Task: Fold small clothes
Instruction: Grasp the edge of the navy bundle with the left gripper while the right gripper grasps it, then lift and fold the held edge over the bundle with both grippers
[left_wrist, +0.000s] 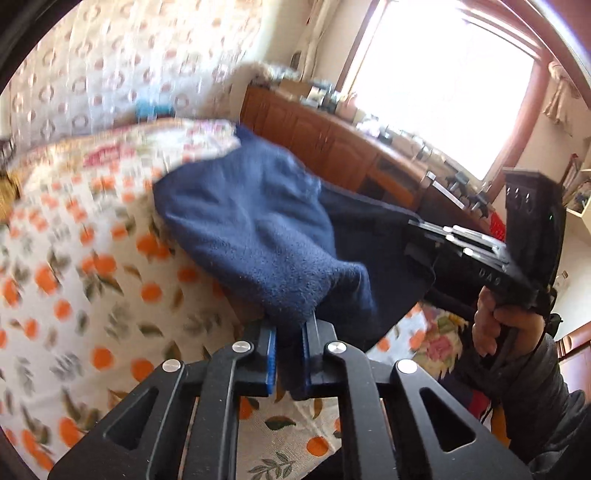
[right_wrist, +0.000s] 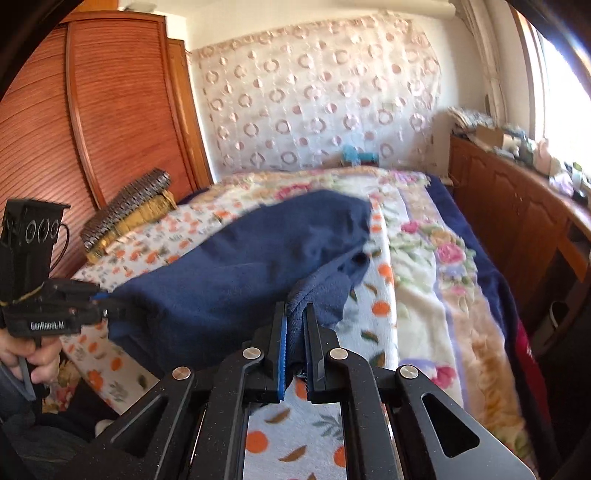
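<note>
The navy fleece garment (right_wrist: 236, 273) fills the middle of both views, lifted off the orange-print sheet (right_wrist: 295, 439) on the bed and slung between the two tools. The right tool (right_wrist: 295, 317) is clamped tight on a hemmed edge at centre frame; the left tool (left_wrist: 290, 325) pinches a bunched corner low in its own view. This looks like the lift before a fold. Next, both edges should travel together across the cloth, kept taut and level.

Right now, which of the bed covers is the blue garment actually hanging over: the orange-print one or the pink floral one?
The orange-print cover. The blue garment, pinched by the left gripper and right gripper, hangs above it; the pink floral blanket lies alongside, nearer the window.
</note>
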